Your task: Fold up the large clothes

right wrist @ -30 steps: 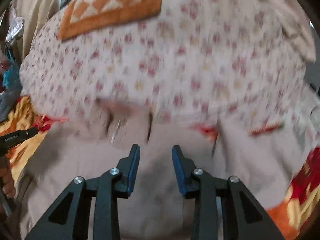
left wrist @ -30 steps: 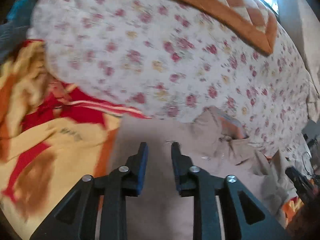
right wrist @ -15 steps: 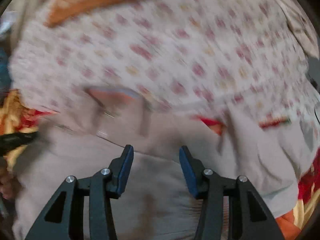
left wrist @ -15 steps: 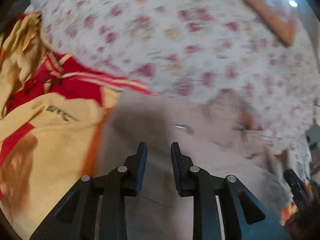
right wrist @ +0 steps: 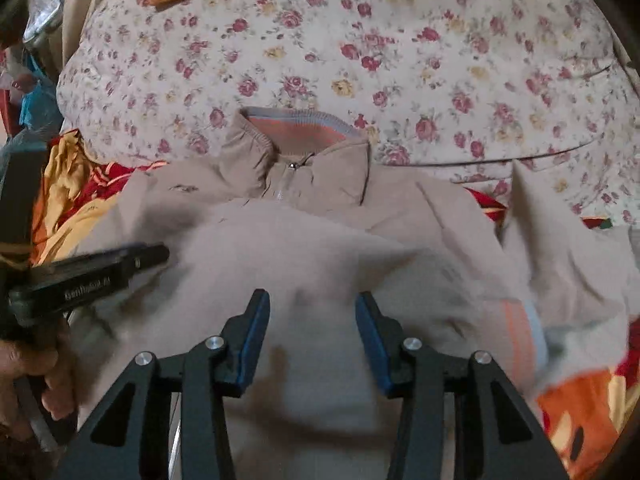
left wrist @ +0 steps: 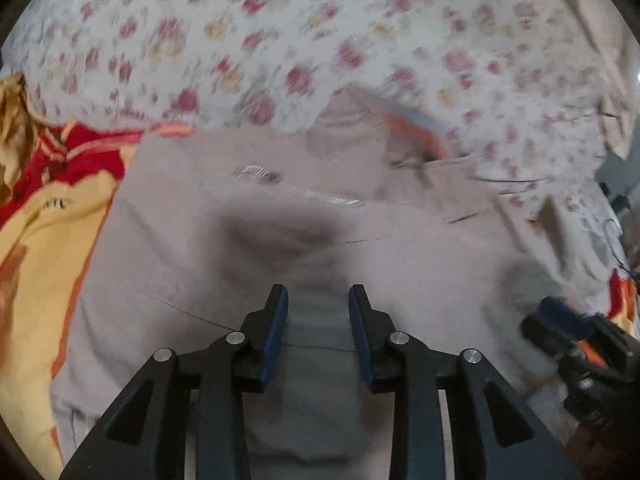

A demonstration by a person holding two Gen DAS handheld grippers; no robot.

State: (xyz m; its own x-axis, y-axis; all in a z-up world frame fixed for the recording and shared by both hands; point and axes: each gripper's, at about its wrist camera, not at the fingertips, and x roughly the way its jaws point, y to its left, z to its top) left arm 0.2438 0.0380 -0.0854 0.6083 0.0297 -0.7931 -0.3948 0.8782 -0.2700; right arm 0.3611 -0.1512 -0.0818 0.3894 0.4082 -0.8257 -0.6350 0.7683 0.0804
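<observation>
floral sheet, white with red and yellow roses, covers the bed behind everything, and one red-and-yellow patterned blanket lies bunched at the near edges. on top of both sits one beige jacket, spread flat right under me with its front up: a stand-up collar lined in orange and grey ribbing, a zip running down from it, and a cuff with the same orange and grey stripes off to my right. the fabric looks soft and rumpled, folded over itself near the middle.

i count two grippers. my left gripper hovers over the jacket's body with its jaws parted and nothing between them. my right gripper is spread wider, also empty, over the pale lower cloth. in the right wrist view my left hand grips the other tool's handle at the frame's edge.
</observation>
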